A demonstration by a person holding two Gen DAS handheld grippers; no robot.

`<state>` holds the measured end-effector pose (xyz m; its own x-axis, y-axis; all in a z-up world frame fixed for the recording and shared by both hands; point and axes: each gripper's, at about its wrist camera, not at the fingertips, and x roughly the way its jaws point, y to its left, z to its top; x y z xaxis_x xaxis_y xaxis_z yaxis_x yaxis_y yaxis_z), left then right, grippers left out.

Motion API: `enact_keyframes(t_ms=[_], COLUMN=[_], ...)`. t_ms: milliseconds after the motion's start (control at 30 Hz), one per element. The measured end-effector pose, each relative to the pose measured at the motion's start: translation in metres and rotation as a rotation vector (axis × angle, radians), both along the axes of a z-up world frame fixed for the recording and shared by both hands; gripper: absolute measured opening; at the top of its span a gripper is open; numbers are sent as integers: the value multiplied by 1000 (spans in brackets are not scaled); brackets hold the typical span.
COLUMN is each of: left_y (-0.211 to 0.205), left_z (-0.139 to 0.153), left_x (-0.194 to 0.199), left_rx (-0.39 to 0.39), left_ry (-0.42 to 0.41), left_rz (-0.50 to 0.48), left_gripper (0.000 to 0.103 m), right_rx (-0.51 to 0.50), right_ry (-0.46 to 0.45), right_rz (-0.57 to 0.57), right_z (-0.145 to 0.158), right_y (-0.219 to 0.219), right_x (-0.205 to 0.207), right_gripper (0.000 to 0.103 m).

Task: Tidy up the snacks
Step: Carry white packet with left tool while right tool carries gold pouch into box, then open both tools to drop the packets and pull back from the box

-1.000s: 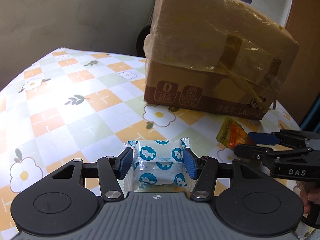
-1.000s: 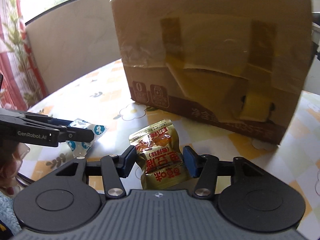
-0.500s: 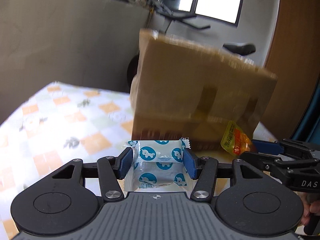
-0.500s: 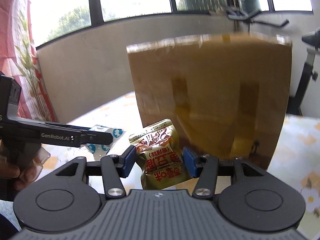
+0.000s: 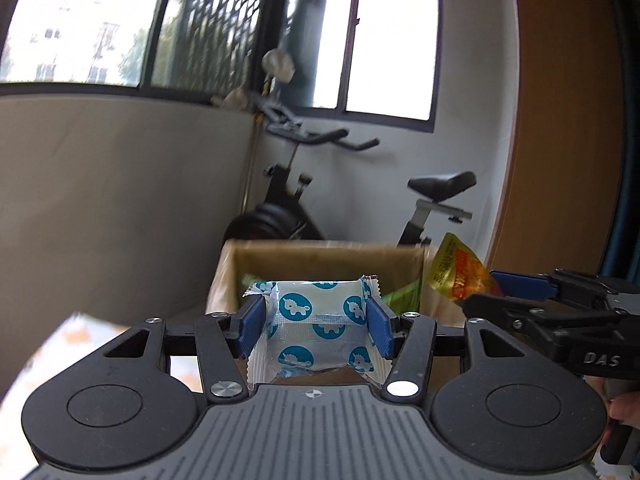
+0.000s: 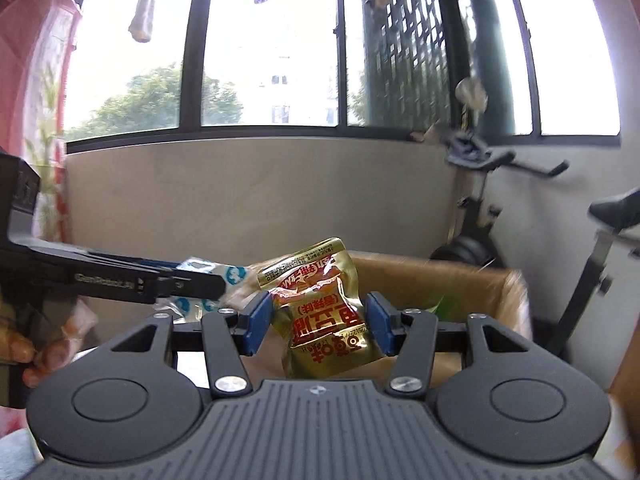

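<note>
Two snack packets held above an open cardboard box [image 5: 320, 258] in a windowed room.
Patterned tabletop [image 5: 60, 344] cut off at lower left; exercise bike [image 5: 296, 184] behind. Left gripper [image 5: 316, 326] part-open, clamped on blue-and-white unicorn packet [image 5: 320, 320]; right gripper [image 6: 318, 322] part-open, clamped on gold-and-red pouch [image 6: 324, 312]. Green contents inside box blurred, largely hidden.
</note>
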<state>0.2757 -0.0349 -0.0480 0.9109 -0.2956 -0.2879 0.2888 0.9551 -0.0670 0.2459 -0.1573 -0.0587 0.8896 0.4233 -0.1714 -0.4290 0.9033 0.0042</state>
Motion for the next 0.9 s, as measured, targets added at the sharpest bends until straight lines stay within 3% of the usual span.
enact_keyframes(t_ms=[133, 333, 800, 867, 900], left_y=[-21, -47, -32, -31, -31], left_z=[10, 1, -26, -25, -24], left_x=[36, 76, 101, 101, 100], left_rx=[-4, 54, 82, 93, 97], left_ry=[11, 44, 149, 154, 151], left_rz=[0, 9, 49, 52, 56], left_gripper=[58, 58, 60, 61, 68], right_rx=[-45, -57, -107, -105, -104], right_ry=[16, 74, 187, 206, 210], right_rz=[-84, -189, -213, -215, -215], right_z=[4, -11, -37, -37, -37], right_y=[-13, -26, -33, -33, -33], right_x=[29, 60, 76, 80, 81], right_gripper=[55, 55, 60, 62, 62])
